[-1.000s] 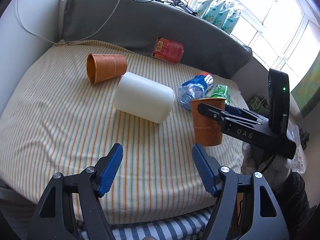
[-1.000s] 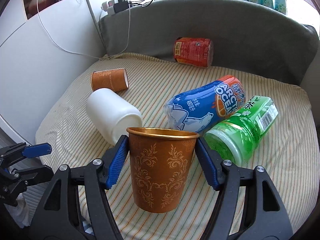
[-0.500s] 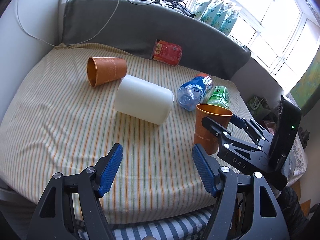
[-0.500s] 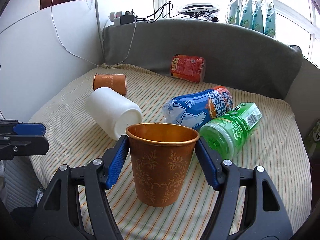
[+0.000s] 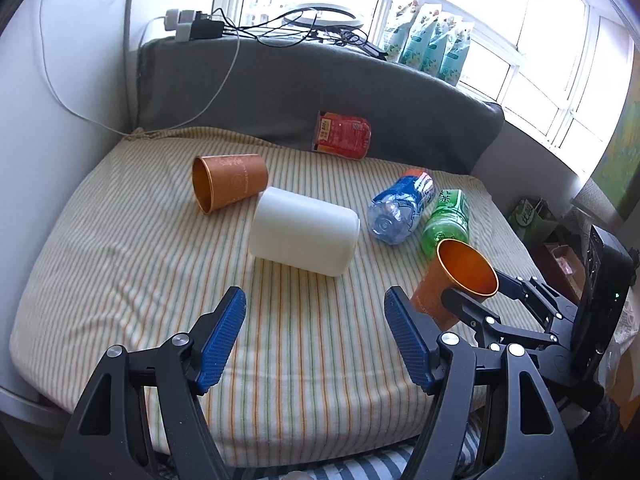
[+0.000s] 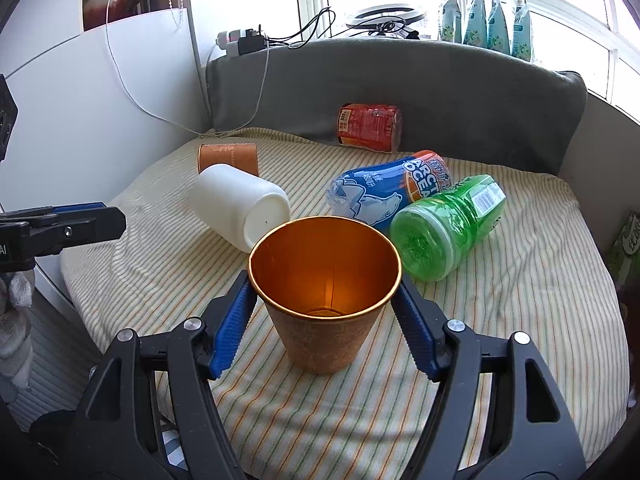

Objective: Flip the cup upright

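An orange patterned paper cup stands mouth up between the blue pads of my right gripper, which is shut on it just under the rim; its base is close to the striped bed cover. In the left wrist view the same cup leans at the right, with the right gripper around it. My left gripper is open and empty above the front of the bed. A second orange cup lies on its side at the back left, also in the right wrist view.
A white cylinder lies on its side mid-bed. A blue water bottle, a green bottle and a red can lie behind. A grey backrest bounds the far side. The bed's front edge is near.
My right gripper has tilted downward and pulled the cup nearer the front right of the bed, so I now see into its mouth. The left gripper has stayed open.
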A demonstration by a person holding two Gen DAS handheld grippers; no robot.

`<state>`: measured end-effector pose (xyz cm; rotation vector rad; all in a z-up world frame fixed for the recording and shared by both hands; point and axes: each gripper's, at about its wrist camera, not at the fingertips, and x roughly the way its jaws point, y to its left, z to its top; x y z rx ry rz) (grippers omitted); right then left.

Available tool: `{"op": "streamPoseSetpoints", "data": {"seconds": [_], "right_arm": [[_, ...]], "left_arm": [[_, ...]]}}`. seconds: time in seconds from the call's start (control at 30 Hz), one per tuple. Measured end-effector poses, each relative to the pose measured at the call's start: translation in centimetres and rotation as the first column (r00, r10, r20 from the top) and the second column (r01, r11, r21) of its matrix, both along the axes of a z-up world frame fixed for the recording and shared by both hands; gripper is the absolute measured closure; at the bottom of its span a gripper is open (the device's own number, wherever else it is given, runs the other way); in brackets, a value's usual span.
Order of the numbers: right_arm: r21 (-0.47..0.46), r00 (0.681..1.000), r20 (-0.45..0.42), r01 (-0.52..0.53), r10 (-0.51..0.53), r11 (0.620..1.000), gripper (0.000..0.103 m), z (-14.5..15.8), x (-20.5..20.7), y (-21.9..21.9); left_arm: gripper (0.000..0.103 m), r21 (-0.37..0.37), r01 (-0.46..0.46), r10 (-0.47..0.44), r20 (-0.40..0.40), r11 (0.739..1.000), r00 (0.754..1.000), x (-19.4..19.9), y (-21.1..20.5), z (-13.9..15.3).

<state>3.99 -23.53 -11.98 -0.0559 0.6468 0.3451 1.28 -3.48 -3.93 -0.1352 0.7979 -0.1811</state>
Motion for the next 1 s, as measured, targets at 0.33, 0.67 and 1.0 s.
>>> {"op": "streamPoseSetpoints", "data": {"seconds": [0.33, 0.67, 1.0], "right_arm": [[0.039, 0.999, 0.036, 0.012, -0.014, 0.999, 0.022, 0.9, -1.9, -0.9], [0.113, 0.995, 0.089, 0.042, -0.052, 0.993, 0.021, 2.9, -4.2, -2.4], [0.118, 0.941, 0.199, 0.254, -0.273, 0.960, 0.007, 5.3, -6.9, -4.8]], "left_arm": [[0.031, 0.033, -0.026, 0.023, 0.088, 0.999, 0.996, -0.7, 0.0, 1.1], [0.031, 0.072, -0.055, 0.042, 0.170, 0.996, 0.985, -1.5, -0.5, 1.9], [0.024, 0.088, -0.096, 0.063, 0.319, 0.991, 0.946, -3.1, -0.8, 3.3]]}}
